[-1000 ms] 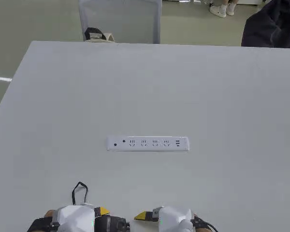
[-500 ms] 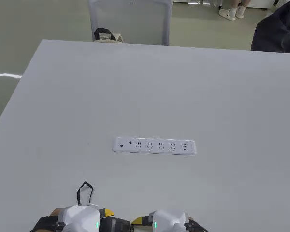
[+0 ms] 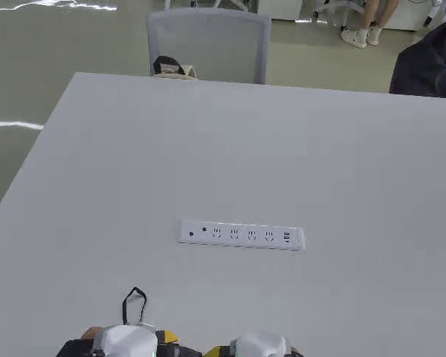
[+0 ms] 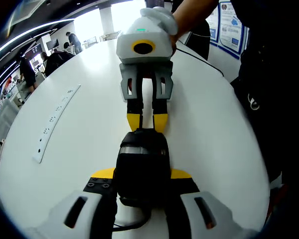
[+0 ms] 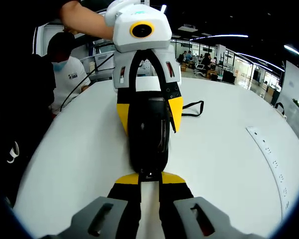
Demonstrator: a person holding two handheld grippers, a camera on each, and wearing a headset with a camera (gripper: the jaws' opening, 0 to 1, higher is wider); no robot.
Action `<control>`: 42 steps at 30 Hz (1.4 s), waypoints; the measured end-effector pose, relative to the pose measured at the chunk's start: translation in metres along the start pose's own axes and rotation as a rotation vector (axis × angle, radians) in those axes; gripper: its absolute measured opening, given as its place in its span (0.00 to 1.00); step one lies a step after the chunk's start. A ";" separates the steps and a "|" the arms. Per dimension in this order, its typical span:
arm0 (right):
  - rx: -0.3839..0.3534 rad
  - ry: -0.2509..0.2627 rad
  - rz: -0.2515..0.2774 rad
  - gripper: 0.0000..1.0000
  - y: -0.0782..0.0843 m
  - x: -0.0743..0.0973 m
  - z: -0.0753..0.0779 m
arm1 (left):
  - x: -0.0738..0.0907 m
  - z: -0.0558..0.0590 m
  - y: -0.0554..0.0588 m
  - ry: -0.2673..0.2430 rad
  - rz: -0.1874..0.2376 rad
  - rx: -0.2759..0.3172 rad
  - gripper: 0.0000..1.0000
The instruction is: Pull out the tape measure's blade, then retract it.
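The white table (image 3: 282, 149) carries a power strip (image 3: 241, 236) at its middle. At the near edge the left gripper (image 4: 142, 174) and right gripper (image 5: 150, 178) face each other. The left is clamped on the black tape measure (image 5: 148, 129), whose strap (image 3: 134, 301) lies loose on the table. The right pinches the blade end (image 5: 149, 175) right at the case. The gap between the grippers is narrower than a second ago.
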State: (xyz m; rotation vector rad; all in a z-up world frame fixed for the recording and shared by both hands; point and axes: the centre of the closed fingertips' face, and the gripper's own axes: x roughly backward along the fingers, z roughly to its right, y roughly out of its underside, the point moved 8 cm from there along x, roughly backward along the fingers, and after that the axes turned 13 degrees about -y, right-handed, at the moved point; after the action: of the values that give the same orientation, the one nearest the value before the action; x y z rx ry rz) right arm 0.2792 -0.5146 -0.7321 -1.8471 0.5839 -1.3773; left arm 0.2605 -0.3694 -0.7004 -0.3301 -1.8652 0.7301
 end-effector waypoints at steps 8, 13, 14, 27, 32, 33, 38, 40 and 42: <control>-0.006 -0.002 0.010 0.10 -0.001 0.001 0.000 | 0.005 -0.001 -0.007 0.000 -0.001 0.017 0.32; -0.003 -0.002 0.008 0.10 -0.002 0.001 0.000 | 0.004 -0.001 -0.003 0.003 -0.002 0.022 0.32; -0.006 -0.003 0.009 0.10 -0.002 0.001 0.000 | 0.003 -0.001 -0.002 0.002 -0.002 0.022 0.32; 0.000 -0.006 0.003 0.10 -0.005 0.004 -0.001 | 0.003 -0.001 0.003 -0.005 -0.014 0.019 0.32; -0.002 -0.006 0.001 0.10 -0.004 0.008 -0.001 | 0.003 -0.001 0.004 -0.010 -0.013 0.019 0.32; -0.001 -0.006 0.000 0.10 -0.004 0.008 -0.002 | 0.003 -0.001 0.004 -0.010 -0.013 0.020 0.32; -0.005 -0.003 -0.006 0.10 -0.002 0.012 -0.003 | 0.002 -0.001 0.005 -0.010 -0.015 0.019 0.32; -0.007 -0.002 -0.007 0.10 -0.001 0.013 -0.003 | 0.002 -0.001 0.005 -0.011 -0.016 0.019 0.32; -0.007 -0.002 -0.009 0.10 0.000 0.015 -0.003 | 0.003 -0.001 0.005 -0.013 -0.018 0.017 0.32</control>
State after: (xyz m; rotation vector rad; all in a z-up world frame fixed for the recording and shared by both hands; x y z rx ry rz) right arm 0.2806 -0.5264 -0.7228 -1.8581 0.5805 -1.3811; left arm 0.2601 -0.3640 -0.7009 -0.2980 -1.8706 0.7376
